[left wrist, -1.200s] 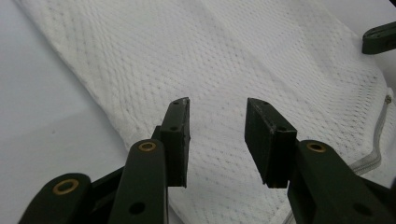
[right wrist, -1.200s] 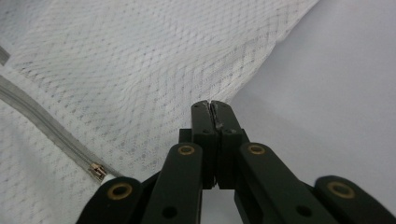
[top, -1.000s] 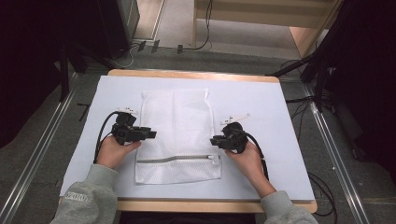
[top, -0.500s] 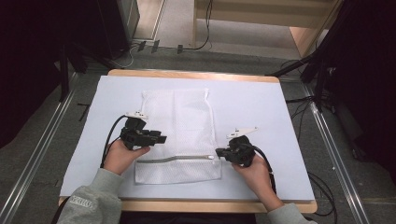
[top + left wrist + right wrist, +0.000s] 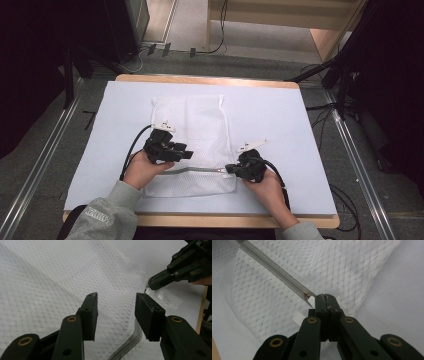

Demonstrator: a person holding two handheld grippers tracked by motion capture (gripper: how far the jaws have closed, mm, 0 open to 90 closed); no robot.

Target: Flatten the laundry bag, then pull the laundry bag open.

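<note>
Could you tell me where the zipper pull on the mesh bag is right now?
In the high view the zipper pull sits at the right end of the zipper, near the mesh bag's near edge, pinched by the right gripper.

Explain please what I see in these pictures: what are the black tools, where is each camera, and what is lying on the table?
A person sits at a table and holds black tongs in each hand. One camera looks down from above; one rides on each pair of tongs. A white mesh zipper bag lies flat on the table. The right tongs are shut at the white pull tab, at the end of the grey zipper; whether they pinch it is unclear. The left tongs are open over the mesh, holding nothing.
</note>
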